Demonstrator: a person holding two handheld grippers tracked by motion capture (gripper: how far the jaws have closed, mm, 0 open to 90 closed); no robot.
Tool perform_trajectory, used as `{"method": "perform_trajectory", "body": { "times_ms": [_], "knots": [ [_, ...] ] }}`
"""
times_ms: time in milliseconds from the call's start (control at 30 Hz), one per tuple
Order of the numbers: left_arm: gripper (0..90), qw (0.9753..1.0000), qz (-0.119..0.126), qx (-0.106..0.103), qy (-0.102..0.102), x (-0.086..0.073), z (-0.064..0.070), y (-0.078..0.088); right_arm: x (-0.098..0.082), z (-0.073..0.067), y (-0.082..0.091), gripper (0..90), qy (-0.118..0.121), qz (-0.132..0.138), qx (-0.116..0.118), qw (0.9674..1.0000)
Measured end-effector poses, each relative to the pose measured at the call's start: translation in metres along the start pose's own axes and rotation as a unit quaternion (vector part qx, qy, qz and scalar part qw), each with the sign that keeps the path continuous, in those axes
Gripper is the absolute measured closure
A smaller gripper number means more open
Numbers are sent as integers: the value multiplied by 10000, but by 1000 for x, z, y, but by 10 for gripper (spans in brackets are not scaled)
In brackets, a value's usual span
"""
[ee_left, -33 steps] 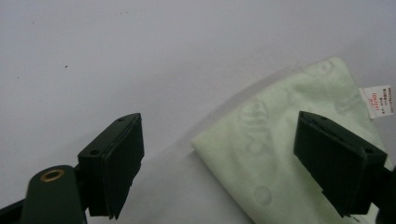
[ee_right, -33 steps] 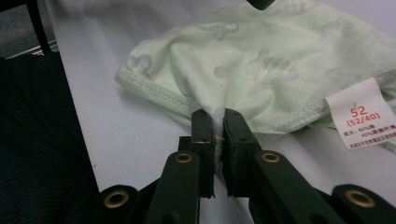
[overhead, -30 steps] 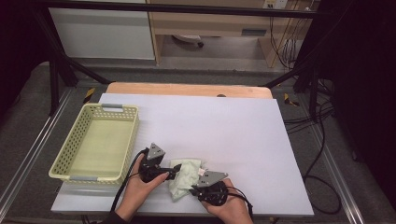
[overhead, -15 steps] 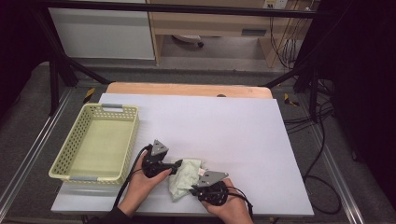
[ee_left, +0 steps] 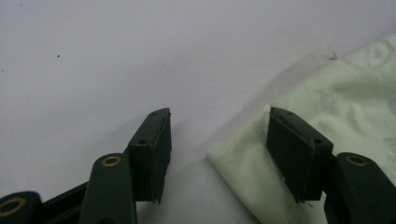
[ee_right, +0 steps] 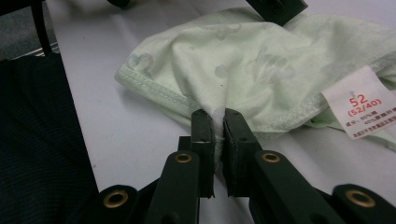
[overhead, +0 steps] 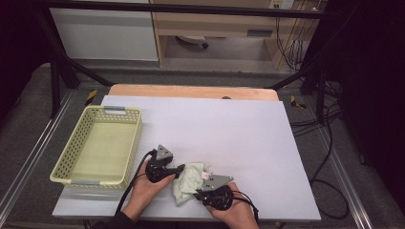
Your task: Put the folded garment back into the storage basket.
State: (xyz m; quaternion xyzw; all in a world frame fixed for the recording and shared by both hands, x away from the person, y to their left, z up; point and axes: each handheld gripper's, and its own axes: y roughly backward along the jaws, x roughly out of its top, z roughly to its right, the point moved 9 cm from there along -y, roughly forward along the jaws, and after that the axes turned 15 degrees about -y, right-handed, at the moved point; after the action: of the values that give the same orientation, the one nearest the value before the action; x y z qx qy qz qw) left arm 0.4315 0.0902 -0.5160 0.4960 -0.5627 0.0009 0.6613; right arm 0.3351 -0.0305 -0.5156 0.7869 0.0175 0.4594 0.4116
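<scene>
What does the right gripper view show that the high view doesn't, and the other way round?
Right gripper view: up close, the right gripper has its jaws shut on the hem of the pale green garment, and the red print on its white label is readable. High view: the yellow basket at the table's left, plus the person's left hand and right hand. Both: the garment lying on the white table.

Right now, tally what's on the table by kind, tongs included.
Pale green garment: 1
Yellow basket: 1
Tongs: 2, left tongs open at the garment's corner, right tongs shut on its hem
Total: 4
</scene>
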Motion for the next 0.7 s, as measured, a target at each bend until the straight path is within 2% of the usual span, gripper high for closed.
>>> {"method": "perform_trajectory", "body": {
  "times_ms": [67, 133, 200, 233, 267, 300, 433, 500, 700],
  "knots": [
    [407, 10000, 6, 9, -49, 0, 1, 0, 0, 0, 0, 843, 14, 0, 0, 10000],
    [448, 9999, 43, -81, -53, 1, 4, 0, 0, 0, 0, 843, 3, -15, 1, 10000],
    [518, 9998, 67, -200, -58, 2, 9, 0, 0, 0, 0, 843, 11, -9, 4, 10000],
    [573, 9994, 91, -320, -67, 3, 12, 1, 0, 0, 0, 843, 8, -23, 1, 10000],
    [690, 9989, 117, -445, -64, 4, 16, 1, 0, -1, 0, 843, 14, -35, -8, 10000],
    [716, 9987, 120, -497, -83, 4, 19, 0, 0, -1, 0, 843, 15, -36, -10, 10000],
    [766, 9982, 159, -573, -89, 5, 21, 0, 0, 0, 0, 845, 34, -36, -28, 10000],
    [802, 9981, 195, -565, -111, 5, 21, 0, 0, -1, 0, 845, 69, -47, -38, 10000],
    [831, 9983, 306, -486, -95, 7, 20, 2, 1, 0, 0, 847, 80, -43, -20, 10000]
  ]
}}
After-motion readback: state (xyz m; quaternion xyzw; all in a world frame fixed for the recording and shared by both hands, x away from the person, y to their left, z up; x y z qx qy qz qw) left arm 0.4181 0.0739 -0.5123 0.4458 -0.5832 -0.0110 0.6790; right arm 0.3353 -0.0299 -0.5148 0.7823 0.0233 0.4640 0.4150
